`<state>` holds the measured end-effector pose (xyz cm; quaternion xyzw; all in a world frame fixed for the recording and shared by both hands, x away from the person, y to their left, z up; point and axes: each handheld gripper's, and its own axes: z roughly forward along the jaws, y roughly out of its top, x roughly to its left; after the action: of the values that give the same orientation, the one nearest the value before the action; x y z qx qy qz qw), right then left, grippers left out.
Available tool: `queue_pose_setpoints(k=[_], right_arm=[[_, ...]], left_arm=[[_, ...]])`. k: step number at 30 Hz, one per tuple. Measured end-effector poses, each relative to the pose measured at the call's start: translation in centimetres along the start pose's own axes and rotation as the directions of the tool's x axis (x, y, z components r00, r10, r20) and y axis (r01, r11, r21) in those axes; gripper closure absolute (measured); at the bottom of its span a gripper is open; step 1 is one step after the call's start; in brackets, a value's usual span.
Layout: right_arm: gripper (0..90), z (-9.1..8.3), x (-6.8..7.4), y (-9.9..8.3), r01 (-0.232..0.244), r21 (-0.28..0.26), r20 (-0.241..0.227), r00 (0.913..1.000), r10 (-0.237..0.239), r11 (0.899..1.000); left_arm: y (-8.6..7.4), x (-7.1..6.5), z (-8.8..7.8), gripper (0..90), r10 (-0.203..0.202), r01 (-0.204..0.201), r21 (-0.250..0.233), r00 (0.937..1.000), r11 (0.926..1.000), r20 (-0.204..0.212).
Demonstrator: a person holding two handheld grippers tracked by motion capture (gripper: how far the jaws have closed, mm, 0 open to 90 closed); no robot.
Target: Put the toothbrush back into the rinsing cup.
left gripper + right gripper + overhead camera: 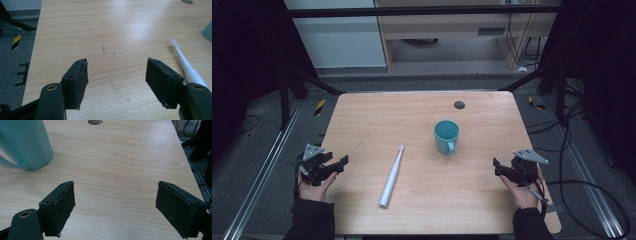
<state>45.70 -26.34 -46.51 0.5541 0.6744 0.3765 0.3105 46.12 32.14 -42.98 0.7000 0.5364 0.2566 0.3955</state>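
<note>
White toothbrush (392, 176) lies flat mid-table, head pointing away, teal mug (446, 136) upright just beyond and to its right, handle toward the person. Left hand-held gripper (338, 164) sits at the left table (422, 107) edge, jaws wide apart, empty. Right hand-held gripper (498, 167) at the right edge, same: spread, holding nothing. Light wood-grain top, dark round grommet (459, 104) near the far edge. Nothing between grippers and objects.
</note>
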Motion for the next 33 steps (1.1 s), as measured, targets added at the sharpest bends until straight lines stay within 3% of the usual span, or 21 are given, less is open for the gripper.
queue_pose_setpoints(k=[7, 12, 15, 16, 22, 26, 31, 32, 33], right_arm=[[17.8, 0.0, 0.5, -0.1, 0.049, 0.036, -0.002, 0.9988, -0.049, 0.998], [18.0, -0.1, 0.8, 0.0, 0.059, 0.034, -0.012, 0.9982, -0.059, 0.998], [18.1, 0.0, 1.0, 0.0, 0.075, 0.042, -0.018, 0.9971, -0.074, 0.996], [18.1, 0.0, 1.0, 0.0, 0.075, 0.042, -0.018, 0.9971, -0.074, 0.996], [18.0, 0.1, 1.0, -0.1, 0.072, 0.054, -0.025, 0.9972, -0.071, 0.996], [18.3, 0.2, 1.1, -0.1, 0.074, 0.065, -0.03, 0.9969, -0.072, 0.995], [18.7, 0.3, 1.1, -0.1, 0.086, 0.081, -0.028, 0.996, -0.084, 0.993], [18.7, 0.3, 1.1, -0.1, 0.089, 0.083, -0.027, 0.9958, -0.087, 0.993], [18.8, 0.3, 1.1, -0.1, 0.09, 0.084, -0.026, 0.9958, -0.088, 0.992]], left_arm=[[0.8, -2.4, -0.3, 33.7, 0.048, -0.053, 0.045, 0.9947, 0.9976, 0.09], [0.9, -3.5, -0.3, 34.1, 0.064, -0.072, 0.055, 0.9897, 0.9959, 0.128], [1.0, -4.4, 0.0, 33.4, 0.077, -0.092, 0.078, 0.9808, 0.9927, 0.179], [1.0, -4.4, 0.0, 33.2, 0.077, -0.092, 0.078, 0.9808, 0.9927, 0.179], [1.0, -5.9, 0.4, 33.2, 0.116, -0.145, 0.115, 0.9667, 0.9827, 0.228], [1.2, -7.0, 0.8, 33.2, 0.137, -0.179, 0.155, 0.9582, 0.9715, 0.251], [1.5, -8.4, 1.6, 33.3, 0.165, -0.235, 0.224, 0.9426, 0.9459, 0.29], [1.5, -8.6, 1.6, 33.5, 0.166, -0.236, 0.226, 0.9417, 0.945, 0.293], [1.6, -8.8, 1.7, 33.6, 0.176, -0.25, 0.235, 0.9391, 0.9393, 0.295]])
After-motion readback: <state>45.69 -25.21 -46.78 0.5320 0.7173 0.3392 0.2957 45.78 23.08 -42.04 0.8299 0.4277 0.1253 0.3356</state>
